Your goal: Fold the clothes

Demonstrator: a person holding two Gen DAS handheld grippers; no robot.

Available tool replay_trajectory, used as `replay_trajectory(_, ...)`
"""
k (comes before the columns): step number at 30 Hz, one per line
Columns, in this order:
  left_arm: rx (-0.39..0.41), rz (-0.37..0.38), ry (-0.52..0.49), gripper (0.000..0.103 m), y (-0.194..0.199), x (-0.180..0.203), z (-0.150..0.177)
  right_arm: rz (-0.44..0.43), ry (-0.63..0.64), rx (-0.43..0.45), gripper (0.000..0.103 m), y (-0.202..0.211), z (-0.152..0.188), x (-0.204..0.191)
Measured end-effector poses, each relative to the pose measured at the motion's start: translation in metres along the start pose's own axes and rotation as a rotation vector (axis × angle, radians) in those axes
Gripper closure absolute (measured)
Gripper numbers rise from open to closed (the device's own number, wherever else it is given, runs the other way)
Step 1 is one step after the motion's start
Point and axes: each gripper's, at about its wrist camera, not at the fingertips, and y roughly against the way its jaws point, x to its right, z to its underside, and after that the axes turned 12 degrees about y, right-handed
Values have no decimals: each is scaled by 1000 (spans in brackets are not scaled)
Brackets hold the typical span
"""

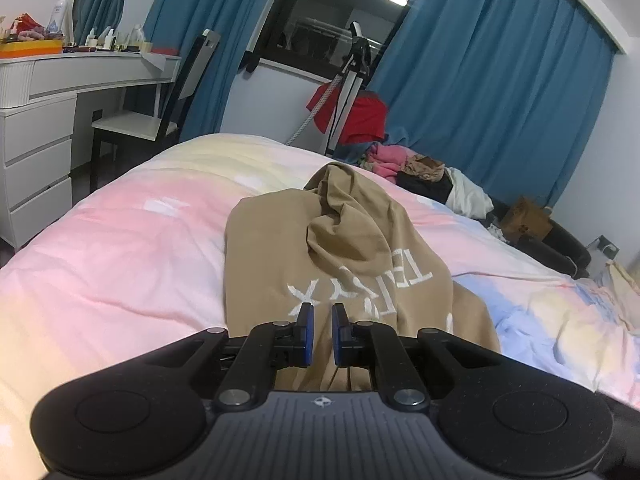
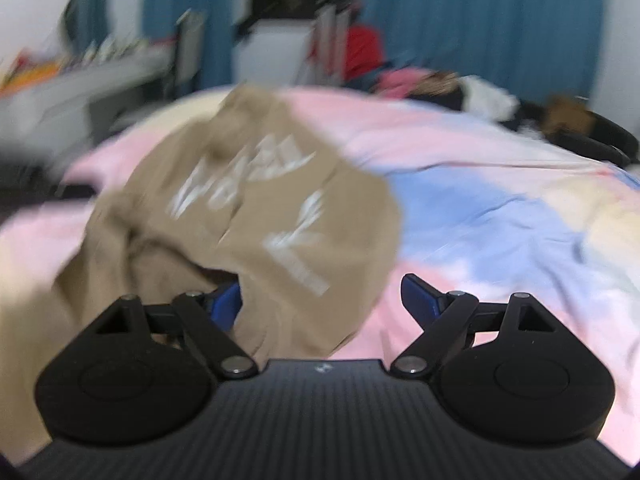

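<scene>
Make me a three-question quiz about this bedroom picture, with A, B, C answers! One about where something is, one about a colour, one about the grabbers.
1. Where does the tan shirt lie?
A. on the bed
B. on the chair
C. on the floor

2. What colour are the curtains?
A. red
B. blue
C. green

3. How does the right gripper stand?
A. shut on a sock
B. out of sight
C. open

Answers:
1 A, it is spread crumpled over the pastel bed.
2 B, blue cloth hangs on both sides of the dark window.
3 C, its blue pads sit far apart.
</scene>
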Motion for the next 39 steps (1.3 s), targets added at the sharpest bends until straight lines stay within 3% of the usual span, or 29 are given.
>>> replay_trajectory(4,-7,48,-54,90,18,12,8,27,-92,38,18,6,-1,19)
replay_trajectory(7,8,53,-171,86,30,30,21,31,-115,37,18,4,-1,25)
replay_trajectory(9,18,55,-260,75,36,43,31,22,-131,63,18,9,-1,28)
replay_trajectory(11,27,56,-354,56,39,55,42,19,-145,101,18,14,-3,30)
replay_trajectory(14,34,37,-470,51,37,68,60,4,-160,124,18,16,-4,31)
replay_trajectory(17,29,33,-516,49,33,71,69,-10,-160,101,18,12,-5,33)
replay_trajectory(23,-55,-79,-414,52,11,52,60,-97,-170,78,18,10,-9,34)
replay_trajectory(27,-66,-177,-332,55,-1,34,48,-152,-67,14,18,2,-9,18)
replay_trajectory(32,-66,-266,-300,55,-9,24,44,-89,59,-74,18,-13,3,-8)
replay_trajectory(37,-25,-280,-333,55,-4,28,42,-65,-122,-62,19,-26,10,10)
replay_trajectory(38,-19,-273,-331,55,-2,29,41,-69,-145,-54,32,-28,10,13)
replay_trajectory(39,-10,-261,-318,55,2,30,40,-83,-156,-48,38,-29,9,16)
